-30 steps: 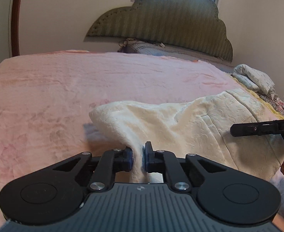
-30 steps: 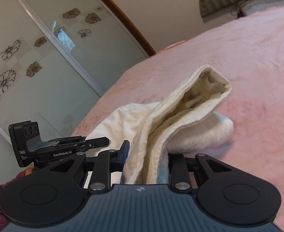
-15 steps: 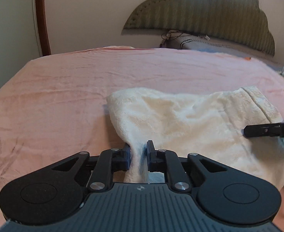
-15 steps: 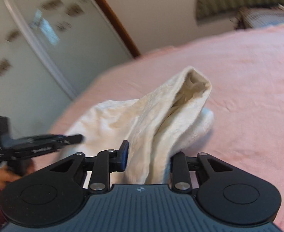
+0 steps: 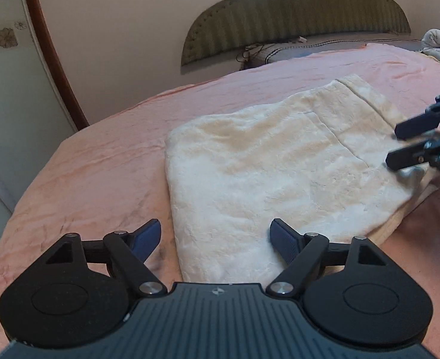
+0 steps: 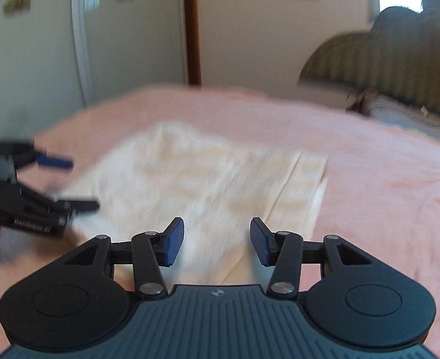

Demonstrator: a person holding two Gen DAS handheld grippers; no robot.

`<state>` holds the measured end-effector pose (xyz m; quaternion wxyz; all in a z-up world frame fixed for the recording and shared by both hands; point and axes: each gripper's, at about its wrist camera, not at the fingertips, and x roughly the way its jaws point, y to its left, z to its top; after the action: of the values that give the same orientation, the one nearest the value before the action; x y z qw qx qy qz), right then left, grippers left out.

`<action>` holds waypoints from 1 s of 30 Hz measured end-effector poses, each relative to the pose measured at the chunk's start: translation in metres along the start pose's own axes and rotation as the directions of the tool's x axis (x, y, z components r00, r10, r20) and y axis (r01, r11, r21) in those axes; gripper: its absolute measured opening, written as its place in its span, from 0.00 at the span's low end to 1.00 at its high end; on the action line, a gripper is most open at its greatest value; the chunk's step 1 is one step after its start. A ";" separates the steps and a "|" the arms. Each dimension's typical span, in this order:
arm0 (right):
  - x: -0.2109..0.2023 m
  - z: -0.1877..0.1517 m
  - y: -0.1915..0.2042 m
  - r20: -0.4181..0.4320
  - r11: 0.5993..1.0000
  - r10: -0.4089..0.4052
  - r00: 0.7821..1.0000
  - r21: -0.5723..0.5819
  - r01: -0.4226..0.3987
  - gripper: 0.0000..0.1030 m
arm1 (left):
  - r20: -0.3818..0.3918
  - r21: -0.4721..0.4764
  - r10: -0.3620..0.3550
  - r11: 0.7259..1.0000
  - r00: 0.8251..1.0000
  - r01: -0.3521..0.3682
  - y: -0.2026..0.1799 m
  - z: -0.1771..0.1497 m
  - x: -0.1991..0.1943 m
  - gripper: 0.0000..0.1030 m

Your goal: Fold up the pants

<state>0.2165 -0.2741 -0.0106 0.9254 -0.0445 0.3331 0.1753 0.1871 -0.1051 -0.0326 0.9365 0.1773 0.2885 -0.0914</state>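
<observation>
Bed [image 5: 106, 161]: pink cover, spread out under and beyond both sets of fingers; a padded headboard [image 5: 294, 9] stands at the far end.

Pants [image 5: 267, 173]: cream fleece, lying flat on the bed as a folded, roughly square stack. The near edge sits just ahead of and below the left fingers; a seamed band runs along the side nearest the right fingers. Lower layers peek out along the near right edge, so the stack is not quite flush.

Left gripper [image 5: 215, 239]: fingers spread wide, holding nothing, poised just over the near edge of the pants. One blue pad [image 5: 148, 236] is over bare cover, the other over cloth.

Right gripper [image 6: 217, 240]: fingers also apart and holding nothing, hovering above the band side of the pants. Its view is blurred, so I cannot tell whether the tips touch the cloth.

Stage, as I judge it: the fold looks laid down; what remains is tidying, or one more fold.

Risk: a pad brushing the plush top layer could drag it and skew the stack. If another fold follows, pinching only the top layer would leave the lower ones behind and open the stack up. The soft cover may bunch and pull with it.
</observation>
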 end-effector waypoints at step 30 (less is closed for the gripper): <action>-0.084 -0.036 0.083 0.062 0.981 -0.090 0.994 0.180 0.077 0.96 | -0.106 -0.229 -0.054 0.973 0.993 0.029 -0.014 -0.026 -0.063 0.88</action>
<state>0.1048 -0.2282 0.0175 0.9432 0.0303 0.3128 0.1074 0.1182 -0.1038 -0.0204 0.9309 0.0679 0.3525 -0.0674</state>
